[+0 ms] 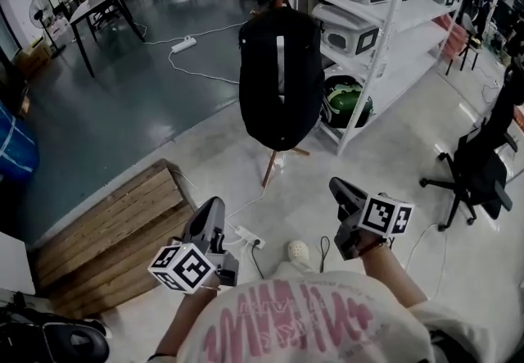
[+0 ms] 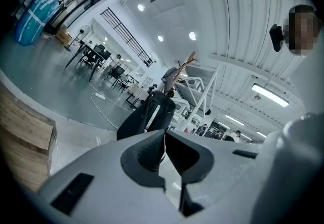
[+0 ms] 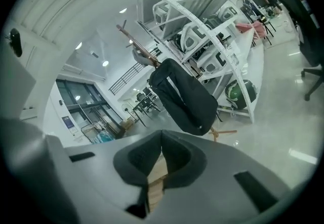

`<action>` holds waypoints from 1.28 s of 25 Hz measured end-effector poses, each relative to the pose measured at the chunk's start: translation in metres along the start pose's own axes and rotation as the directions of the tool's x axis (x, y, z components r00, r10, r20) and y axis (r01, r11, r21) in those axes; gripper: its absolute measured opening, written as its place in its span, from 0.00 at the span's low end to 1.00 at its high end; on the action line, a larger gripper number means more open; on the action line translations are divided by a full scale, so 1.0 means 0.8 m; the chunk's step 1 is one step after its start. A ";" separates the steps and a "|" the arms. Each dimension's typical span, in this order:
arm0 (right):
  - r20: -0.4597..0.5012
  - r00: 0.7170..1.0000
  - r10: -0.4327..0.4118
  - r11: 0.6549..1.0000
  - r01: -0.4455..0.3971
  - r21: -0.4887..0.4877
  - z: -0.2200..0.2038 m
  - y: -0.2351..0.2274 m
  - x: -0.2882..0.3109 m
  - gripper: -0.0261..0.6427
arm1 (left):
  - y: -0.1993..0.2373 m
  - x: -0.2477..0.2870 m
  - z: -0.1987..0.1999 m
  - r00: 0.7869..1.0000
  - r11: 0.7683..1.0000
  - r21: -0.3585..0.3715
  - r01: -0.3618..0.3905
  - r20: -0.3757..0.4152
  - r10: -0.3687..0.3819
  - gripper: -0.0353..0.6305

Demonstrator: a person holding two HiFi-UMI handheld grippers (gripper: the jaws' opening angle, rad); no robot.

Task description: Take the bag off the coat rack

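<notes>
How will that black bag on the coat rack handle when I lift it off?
The black bag hangs rounded and full, so probably soft but holding shape. The coat rack stands on thin wooden legs; it may tip if tugged sideways.

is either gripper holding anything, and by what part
Nothing held: left gripper and right gripper are shut and empty; the bag hangs on the rack.

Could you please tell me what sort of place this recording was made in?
Probably an open-plan lab or workshop office: white shelving stacked with equipment, desks on a wide grey floor, and an office chair. A black bag hangs on a wooden coat rack in front of the shelving.
</notes>
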State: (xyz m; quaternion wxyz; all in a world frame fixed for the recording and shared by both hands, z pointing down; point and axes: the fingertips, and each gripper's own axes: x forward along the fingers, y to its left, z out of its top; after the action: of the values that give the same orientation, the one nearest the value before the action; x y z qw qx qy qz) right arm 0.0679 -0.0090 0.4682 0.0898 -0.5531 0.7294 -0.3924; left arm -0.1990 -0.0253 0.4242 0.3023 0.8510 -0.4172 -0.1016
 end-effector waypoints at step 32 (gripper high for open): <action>0.016 0.992 0.125 0.971 -0.119 -0.208 0.240 -0.101 0.168 0.05 | 0.005 0.271 0.049 0.996 0.997 0.043 -0.061 0.072 0.058 0.06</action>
State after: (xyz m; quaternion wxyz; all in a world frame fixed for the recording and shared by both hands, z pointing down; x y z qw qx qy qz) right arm 0.1857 -0.2241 0.4334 0.0666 -0.5193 0.7973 -0.3004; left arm -0.0810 -0.2113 0.4126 0.2709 0.8407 -0.4551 -0.1129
